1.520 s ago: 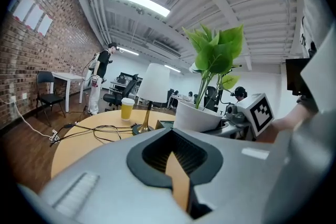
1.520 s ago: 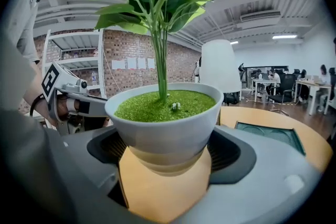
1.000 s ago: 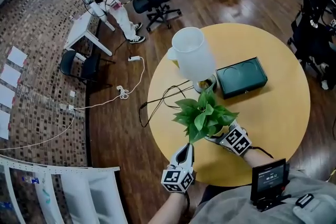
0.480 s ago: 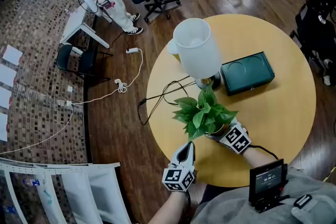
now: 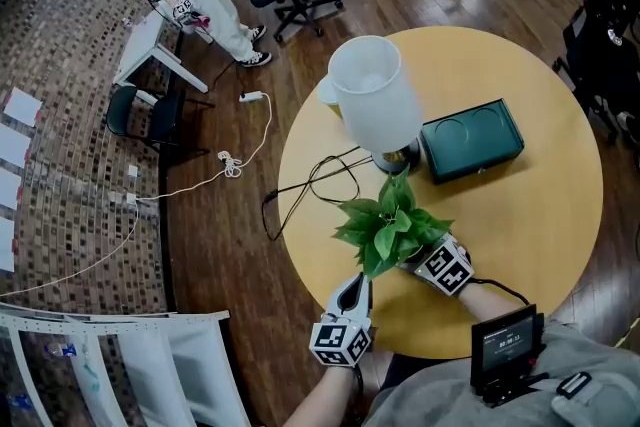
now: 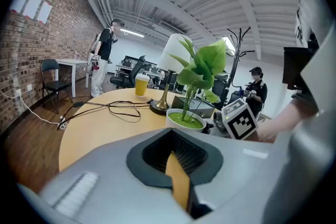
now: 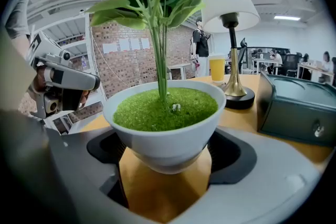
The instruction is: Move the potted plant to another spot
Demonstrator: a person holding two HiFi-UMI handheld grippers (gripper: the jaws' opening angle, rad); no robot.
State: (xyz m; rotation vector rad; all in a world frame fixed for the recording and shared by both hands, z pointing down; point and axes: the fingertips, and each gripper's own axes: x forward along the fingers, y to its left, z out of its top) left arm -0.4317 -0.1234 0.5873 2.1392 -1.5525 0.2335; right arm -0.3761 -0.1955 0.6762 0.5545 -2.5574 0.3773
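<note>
The potted plant [image 5: 392,227], green leaves in a white bowl [image 7: 163,123], is near the round table's front edge, just in front of the lamp base. My right gripper [image 5: 408,251] reaches in from the right, its jaws pressed on both sides of the bowl; the leaves hide its fingertips in the head view. I cannot tell whether the bowl rests on the tabletop or hangs just above it. My left gripper [image 5: 357,281] hovers at the table's near edge, left of the pot [image 6: 186,119], shut and holding nothing.
A white-shaded lamp [image 5: 375,100] with a brass foot stands behind the plant. A dark green box [image 5: 472,140] lies to its right and a black cable [image 5: 310,185] loops to its left. A yellow cup [image 6: 140,84] is further back. A person stands beyond the yellow table [image 5: 530,215].
The right gripper and the plant have sunk a little toward the tabletop. The left gripper has stayed where it was.
</note>
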